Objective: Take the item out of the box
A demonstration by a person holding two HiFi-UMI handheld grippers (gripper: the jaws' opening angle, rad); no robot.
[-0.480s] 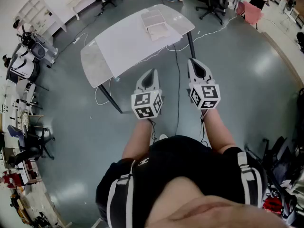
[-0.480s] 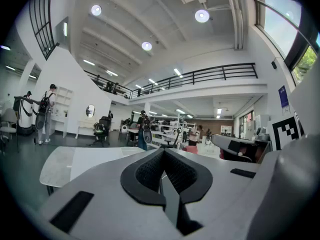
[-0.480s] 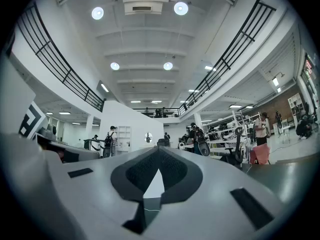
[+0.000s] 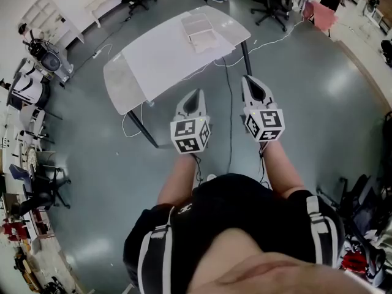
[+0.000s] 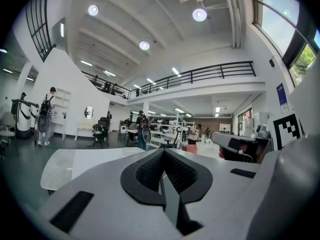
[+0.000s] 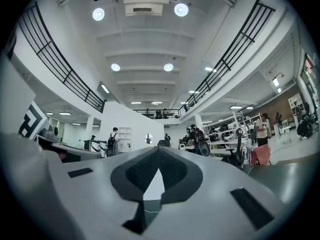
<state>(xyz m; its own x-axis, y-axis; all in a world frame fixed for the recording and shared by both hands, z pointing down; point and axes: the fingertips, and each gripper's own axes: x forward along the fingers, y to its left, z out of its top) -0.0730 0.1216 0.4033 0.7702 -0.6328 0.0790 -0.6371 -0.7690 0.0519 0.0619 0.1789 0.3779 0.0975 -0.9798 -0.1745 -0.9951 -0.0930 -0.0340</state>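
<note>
White table (image 4: 158,61) | box (image 4: 199,33) on far end | grey floor (image 4: 309,106)

Large open lab hall: mezzanine railing (image 5: 215,71), equipment racks (image 5: 167,131), office chairs (image 4: 274,2), white table (image 4: 165,54).

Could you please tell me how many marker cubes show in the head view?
2: left cube on the left claw, right cube on the right claw, side by side. None seems hidden.
</note>
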